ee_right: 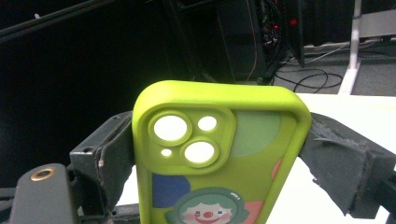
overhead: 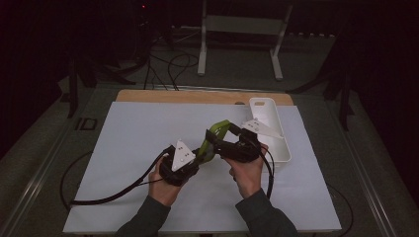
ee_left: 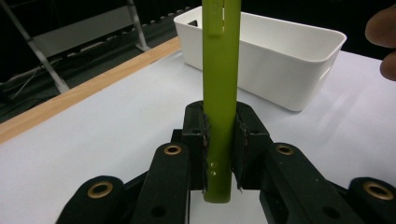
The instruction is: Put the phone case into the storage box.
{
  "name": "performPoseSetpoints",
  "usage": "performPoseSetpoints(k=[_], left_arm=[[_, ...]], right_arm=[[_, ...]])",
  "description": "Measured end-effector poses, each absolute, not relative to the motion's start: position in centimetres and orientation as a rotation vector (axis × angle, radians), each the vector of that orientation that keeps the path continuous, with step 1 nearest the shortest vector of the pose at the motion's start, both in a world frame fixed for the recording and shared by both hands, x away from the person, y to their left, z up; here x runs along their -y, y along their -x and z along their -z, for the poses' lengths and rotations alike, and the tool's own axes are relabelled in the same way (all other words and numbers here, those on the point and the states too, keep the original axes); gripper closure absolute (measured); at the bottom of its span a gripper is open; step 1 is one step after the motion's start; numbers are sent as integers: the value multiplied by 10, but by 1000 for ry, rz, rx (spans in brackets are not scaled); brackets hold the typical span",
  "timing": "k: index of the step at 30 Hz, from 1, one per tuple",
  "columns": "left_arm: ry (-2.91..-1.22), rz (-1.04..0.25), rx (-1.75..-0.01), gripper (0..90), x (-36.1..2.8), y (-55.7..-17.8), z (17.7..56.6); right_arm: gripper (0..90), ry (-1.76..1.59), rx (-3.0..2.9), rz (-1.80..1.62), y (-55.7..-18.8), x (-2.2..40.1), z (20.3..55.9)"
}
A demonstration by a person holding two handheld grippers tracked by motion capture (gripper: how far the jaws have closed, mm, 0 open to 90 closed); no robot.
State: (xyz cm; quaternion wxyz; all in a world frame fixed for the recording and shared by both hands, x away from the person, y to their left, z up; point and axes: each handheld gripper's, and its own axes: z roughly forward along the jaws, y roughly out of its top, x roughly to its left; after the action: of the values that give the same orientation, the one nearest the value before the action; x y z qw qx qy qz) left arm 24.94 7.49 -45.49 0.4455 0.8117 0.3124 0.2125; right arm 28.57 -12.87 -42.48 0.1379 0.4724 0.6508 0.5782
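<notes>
The room behind the table (overhead: 148,128) was dark, with a white frame (overhead: 242,29) and loose cables (overhead: 173,64) on the floor beyond the far wooden edge. A white sheet covered nearly the whole table top, and most of it was bare, so there was wide free room on the left side and in front of the hands.

A white bin (overhead: 271,129) stood near the far right corner of the sheet, close to its right border. In the left gripper view the bin (ee_left: 261,56) was seen behind the case, well apart from it.

The thing in work was a green phone case (overhead: 213,139), held in the air over the middle of the table, between the two grippers. The left gripper (overhead: 190,160) was closed tight on one end of the case (ee_left: 220,93); its two black jaws pressed the thin edge from both sides. The right gripper (overhead: 225,143) had its jaws around the camera end of the case (ee_right: 219,158) (the side with a clown picture), across its width. The left pad looked to touch the edge; on the right side I could not tell if the pad pressed or only stood just beside.
</notes>
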Motion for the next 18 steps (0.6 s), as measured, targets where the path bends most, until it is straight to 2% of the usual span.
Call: performPoseSetpoints(k=[14, 18], left_arm=[[-2017, -494, -739, 765, -75, -252, 457], [-2016, -469, -743, 673, -77, -254, 457]], right_arm=[[163, -1358, -1907, -1678, -287, 133, 425], [164, -1356, -1908, -1682, -287, 134, 425]])
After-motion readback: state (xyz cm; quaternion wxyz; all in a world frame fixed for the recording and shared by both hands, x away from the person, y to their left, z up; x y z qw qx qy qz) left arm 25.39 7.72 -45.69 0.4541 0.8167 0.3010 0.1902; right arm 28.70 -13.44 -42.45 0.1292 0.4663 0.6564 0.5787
